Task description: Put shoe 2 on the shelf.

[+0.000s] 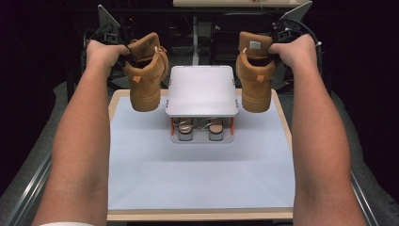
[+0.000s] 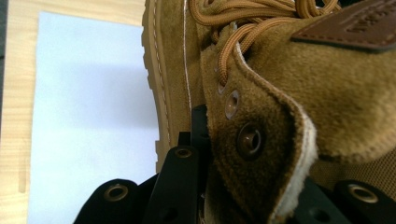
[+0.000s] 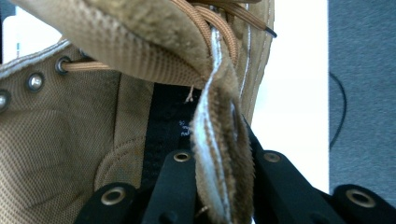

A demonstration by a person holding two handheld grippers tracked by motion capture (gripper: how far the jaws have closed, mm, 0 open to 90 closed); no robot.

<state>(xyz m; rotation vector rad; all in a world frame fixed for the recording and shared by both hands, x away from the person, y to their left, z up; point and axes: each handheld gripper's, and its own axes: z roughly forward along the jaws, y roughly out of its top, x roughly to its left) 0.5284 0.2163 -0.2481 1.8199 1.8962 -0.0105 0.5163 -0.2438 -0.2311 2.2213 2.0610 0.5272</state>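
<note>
Two tan suede lace-up boots hang in the air on either side of a small rack. The left boot (image 1: 146,80) tilts toe-down, and my left gripper (image 2: 252,158) is shut on its collar edge by the eyelets, one jaw outside and one inside. The right boot (image 1: 256,77) hangs toe-down from my right gripper (image 3: 210,135), which is shut on that boot's collar edge (image 3: 219,154) beside the padded lining. In the high view a hand covers each gripper at the boot tops.
A two-tier shoe rack (image 1: 202,92) with a grey top shelf stands mid-table between the boots. A pair of low shoes (image 1: 187,128) sits on its bottom shelf. Beneath lies a pale blue mat (image 1: 197,174) on a wooden board (image 1: 197,215). Dark equipment stands behind.
</note>
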